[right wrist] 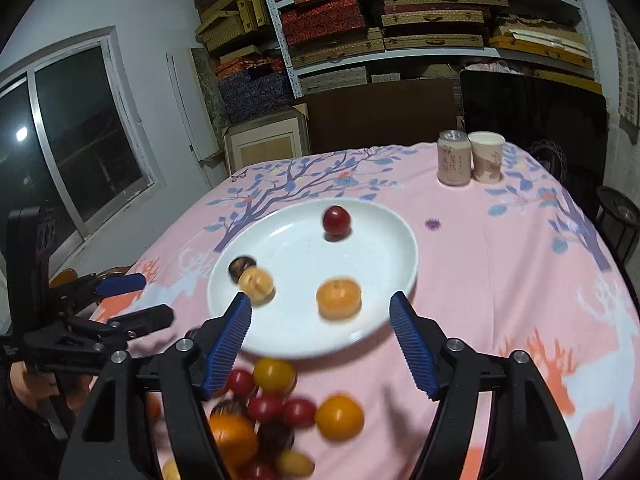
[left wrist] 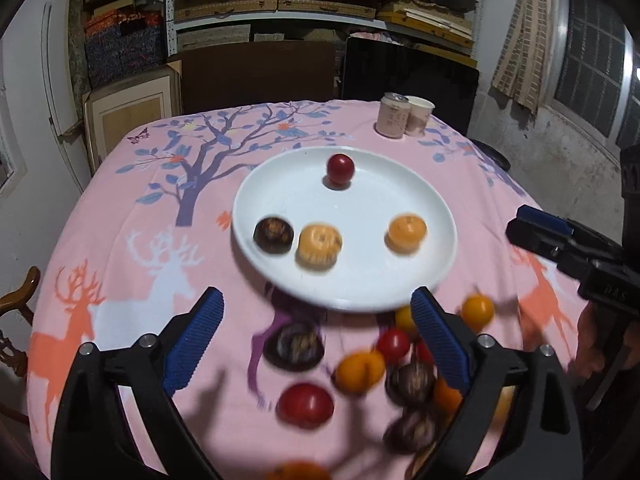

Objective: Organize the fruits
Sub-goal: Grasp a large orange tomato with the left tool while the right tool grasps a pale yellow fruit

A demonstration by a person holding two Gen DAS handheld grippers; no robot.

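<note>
A round table draped in a pink tablecloth printed with deer and a purple tree fills both views. Near its middle sits a white plate holding four fruits: a red one toward the far side, a dark brown one touching a pale orange one at the left, and an orange one apart at the right. On the cloth just in front of the plate lies a blurred pile of loose fruits, red, orange, yellow and dark. The left gripper and right gripper hover above that pile, fingers spread wide, grasping nothing. A can and paper cup stand touching at the far edge.
</note>
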